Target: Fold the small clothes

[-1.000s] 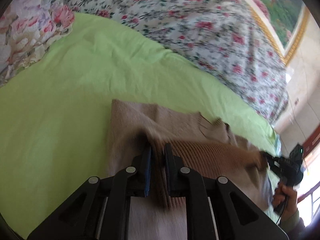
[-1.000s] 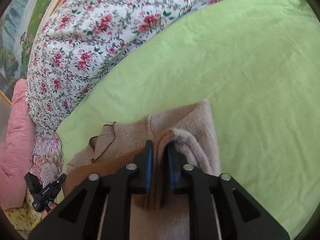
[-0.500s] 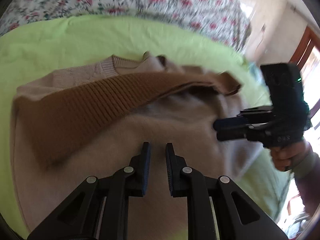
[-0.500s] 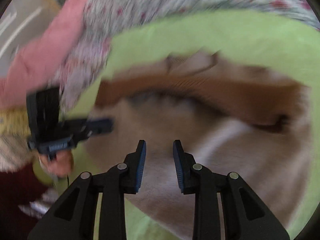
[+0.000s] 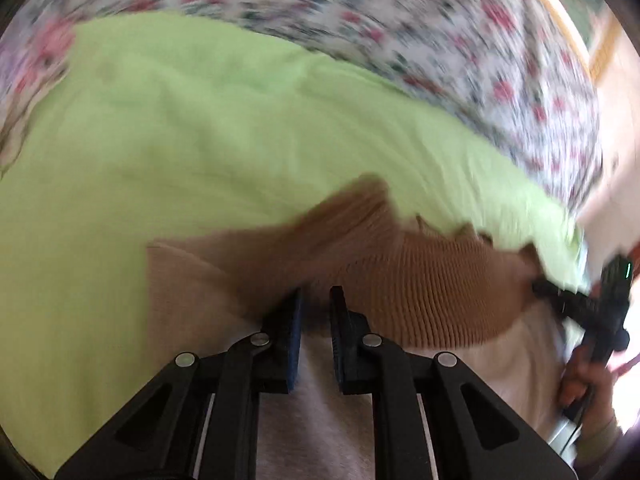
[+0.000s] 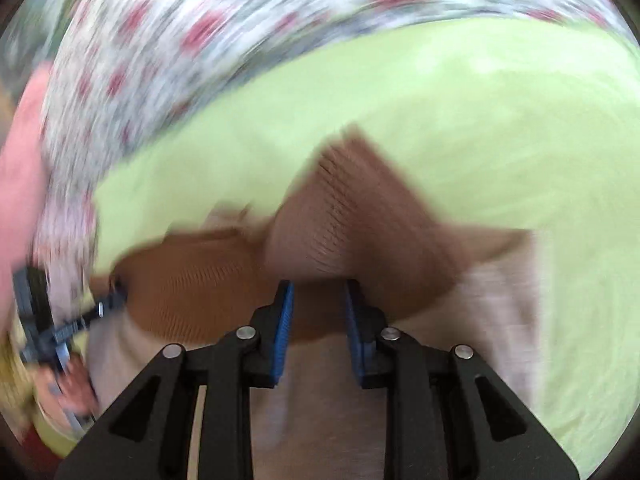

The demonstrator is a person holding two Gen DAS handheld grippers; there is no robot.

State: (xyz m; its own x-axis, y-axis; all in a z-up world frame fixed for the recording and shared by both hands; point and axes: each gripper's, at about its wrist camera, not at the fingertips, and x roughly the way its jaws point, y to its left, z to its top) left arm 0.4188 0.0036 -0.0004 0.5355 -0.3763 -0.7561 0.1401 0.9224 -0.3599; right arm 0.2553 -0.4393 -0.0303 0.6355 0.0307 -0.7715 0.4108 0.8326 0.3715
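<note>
A beige knit sweater (image 5: pixel 400 412) with a darker brown ribbed hem band (image 5: pixel 432 292) lies on a green sheet (image 5: pixel 200 140). My left gripper (image 5: pixel 316 300) sits low at the near edge of the band with a narrow gap between its jaws; nothing is clamped. My right gripper (image 6: pixel 318 292) is open over the ribbed band (image 6: pixel 192 292), whose end is folded up in a peak (image 6: pixel 352 200). Each gripper shows in the other's view, the right one (image 5: pixel 588 308) at the band's right end, the left one (image 6: pixel 60 328) at its left end. Both views are blurred.
A floral quilt (image 5: pixel 400 20) covers the bed behind the green sheet (image 6: pixel 480 120). A pink cushion (image 6: pixel 20 160) lies at the far left of the right wrist view. A wall and a picture frame (image 5: pixel 600 48) are at the upper right.
Both grippers let go of the sweater's hem and swung back over the garment. The ribbed band now lies folded across the sweater. The right jaws have opened wider.
</note>
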